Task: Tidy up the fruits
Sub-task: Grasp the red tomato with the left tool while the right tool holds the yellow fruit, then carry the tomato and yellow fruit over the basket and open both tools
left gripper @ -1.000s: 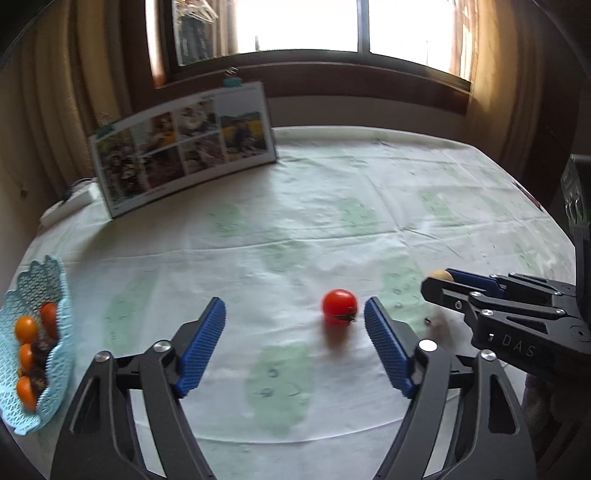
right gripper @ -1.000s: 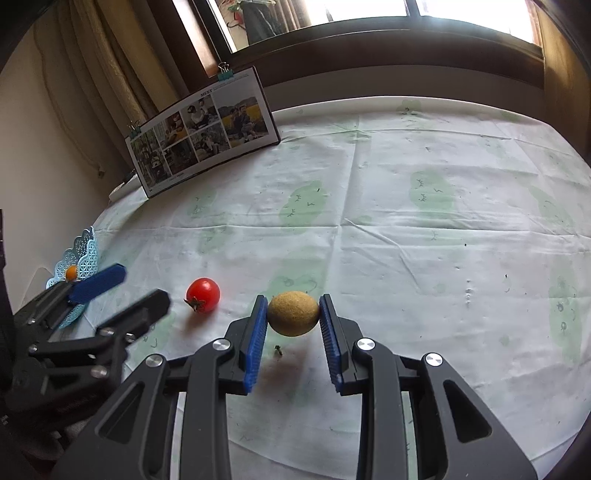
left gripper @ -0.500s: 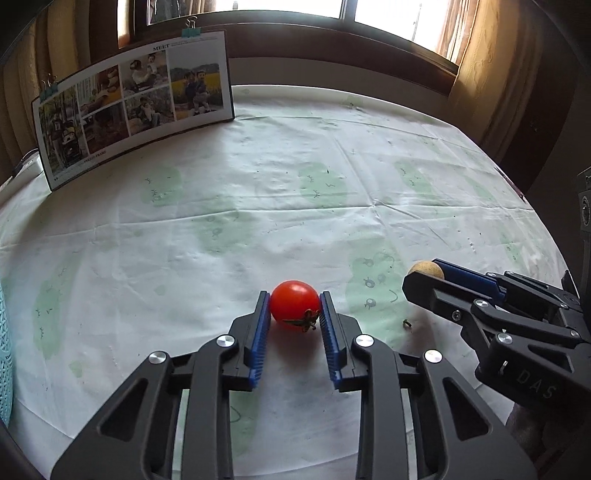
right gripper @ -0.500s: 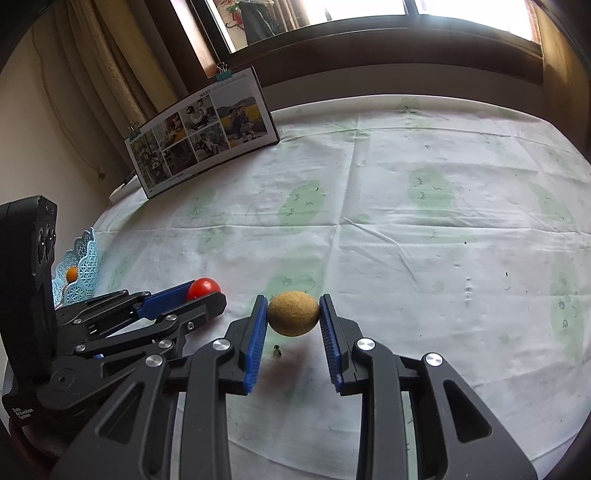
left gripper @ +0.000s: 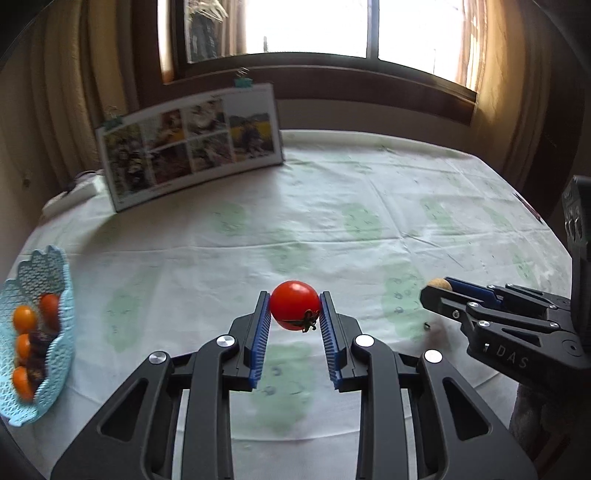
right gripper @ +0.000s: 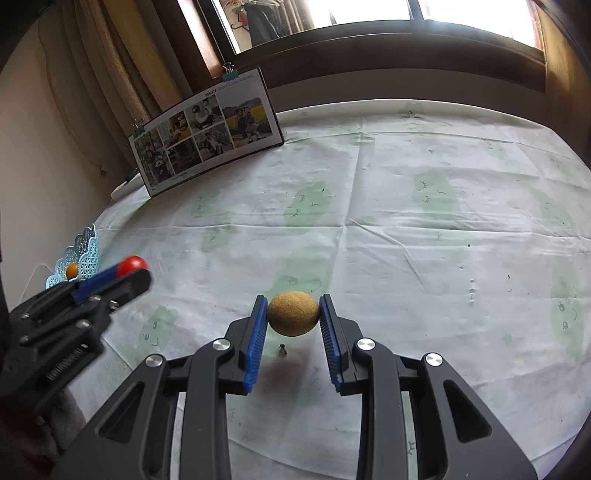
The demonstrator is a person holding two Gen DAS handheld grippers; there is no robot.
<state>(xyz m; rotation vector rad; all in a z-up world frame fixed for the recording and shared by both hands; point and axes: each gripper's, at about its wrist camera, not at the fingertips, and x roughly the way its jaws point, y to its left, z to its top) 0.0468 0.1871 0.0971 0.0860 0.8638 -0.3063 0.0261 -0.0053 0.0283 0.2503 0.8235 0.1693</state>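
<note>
The left gripper [left gripper: 294, 308] is closed on a red tomato [left gripper: 294, 305]; its two blue pads press on the tomato from both sides, and the dark stem of the tomato points toward the camera. The tomato is lifted above the white tablecloth [left gripper: 332, 221] with pale green prints. The right gripper [right gripper: 293, 314] is closed on a brownish-yellow round fruit [right gripper: 293, 313], which looks like a kiwi, and this fruit is also above the cloth, with its shadow below it on the near side. A small dark speck [right gripper: 282, 349] lies on the cloth just under this fruit.

At the far left edge of the table there is a light blue lattice basket [left gripper: 48, 266]. It contains several small orange fruits [left gripper: 24, 319] and some darker ones. The two grippers are side by side, the basket is well apart from both. At the far left side of the table a photo board [left gripper: 192, 144] stands with clips on its top edge, in front of the window [left gripper: 314, 26].
</note>
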